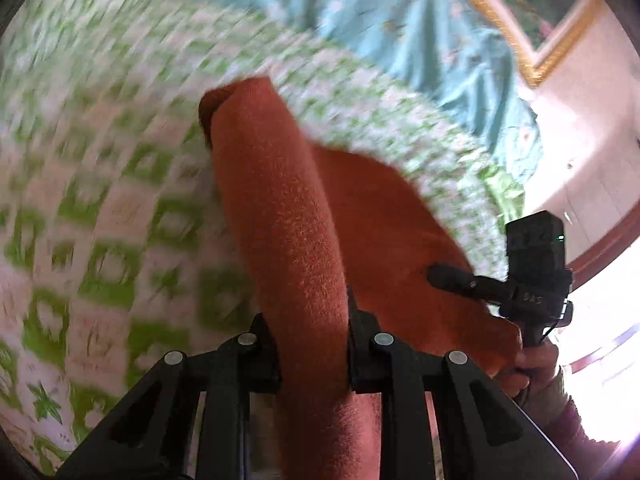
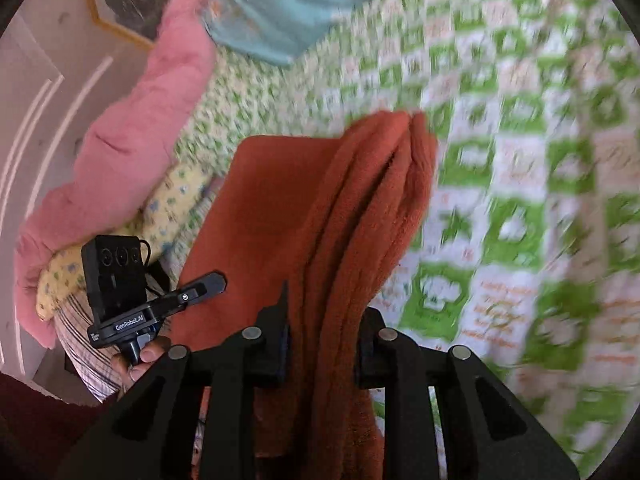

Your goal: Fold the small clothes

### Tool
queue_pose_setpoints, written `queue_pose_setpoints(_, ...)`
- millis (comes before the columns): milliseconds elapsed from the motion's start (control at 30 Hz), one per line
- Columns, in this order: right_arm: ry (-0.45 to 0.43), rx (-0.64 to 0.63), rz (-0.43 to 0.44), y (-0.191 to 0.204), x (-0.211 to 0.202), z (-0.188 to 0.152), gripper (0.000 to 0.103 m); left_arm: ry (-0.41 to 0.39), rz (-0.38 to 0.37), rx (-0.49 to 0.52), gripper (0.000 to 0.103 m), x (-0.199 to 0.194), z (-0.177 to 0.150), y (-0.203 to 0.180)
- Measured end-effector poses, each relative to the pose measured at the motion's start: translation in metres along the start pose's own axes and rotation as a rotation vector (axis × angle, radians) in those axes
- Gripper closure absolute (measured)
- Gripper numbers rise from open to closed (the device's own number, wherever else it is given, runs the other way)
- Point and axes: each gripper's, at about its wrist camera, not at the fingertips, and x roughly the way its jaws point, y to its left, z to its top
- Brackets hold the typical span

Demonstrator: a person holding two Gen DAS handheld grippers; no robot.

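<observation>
A rust-orange fleece garment (image 1: 288,208) hangs between both grippers above a green-and-white checked bedspread (image 1: 100,208). My left gripper (image 1: 312,344) is shut on a bunched fold of the garment. My right gripper (image 2: 324,344) is shut on another bunched edge of the garment (image 2: 360,208). A flat panel of the cloth stretches between the two grippers. The right gripper also shows in the left wrist view (image 1: 444,274), and the left gripper shows in the right wrist view (image 2: 208,284). Both views are motion-blurred.
A teal sheet (image 1: 400,20) lies at the far side of the bed. A pink fluffy garment (image 2: 132,120), a yellow printed one (image 2: 168,208) and a striped one (image 2: 92,344) are piled at the bed's edge. A framed picture (image 1: 532,12) hangs on the wall.
</observation>
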Motion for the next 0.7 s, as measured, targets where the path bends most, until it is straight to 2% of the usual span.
queue_pose_setpoints(33,0.014,0.001,-0.025,-0.003,0.007,-0.003,0.079,0.02,-0.018,-0.037,0.075,0.005,-0.003,0.014)
queue_pose_setpoints(100,0.005,-0.012,-0.018,-0.011,0.009,-0.006,0.079,0.033,-0.069,-0.102,0.067,0.008,-0.001,0.033)
queue_pose_setpoints(200,0.011,-0.007,-0.028,-0.016,0.007,-0.011,0.079,0.015,-0.07,-0.129,0.053,0.014,0.017,0.048)
queue_pose_setpoints(300,0.01,-0.017,-0.043,-0.015,0.006,-0.013,0.079,0.009,-0.065,-0.124,0.05,0.031,0.052,0.059)
queue_pose_setpoints(367,0.006,-0.021,-0.047,-0.013,0.007,-0.014,0.079,0.013,-0.073,-0.13,0.054,0.049,0.082,0.067)
queue_pose_setpoints(400,0.006,-0.024,-0.051,-0.014,0.008,-0.015,0.079,0.01,-0.068,-0.13,0.063,0.057,0.096,0.072)
queue_pose_setpoints(467,0.006,-0.023,-0.053,-0.015,0.009,-0.014,0.079,0.014,-0.067,-0.126,0.075,0.075,0.127,0.076)
queue_pose_setpoints(500,0.006,-0.02,-0.055,-0.015,0.009,-0.013,0.079,0.006,-0.056,-0.12,0.089,0.079,0.14,0.077)
queue_pose_setpoints(533,0.005,-0.018,-0.056,-0.014,0.011,-0.012,0.079,-0.01,-0.018,-0.104,0.094,0.081,0.154,0.074)
queue_pose_setpoints(667,0.008,-0.016,-0.078,-0.012,0.003,-0.013,0.073,-0.123,0.052,-0.025,0.096,0.062,0.186,0.057)
queue_pose_setpoints(700,-0.007,-0.025,-0.111,-0.01,-0.002,-0.012,0.07,-0.153,0.06,-0.009,0.097,0.051,0.189,0.054)
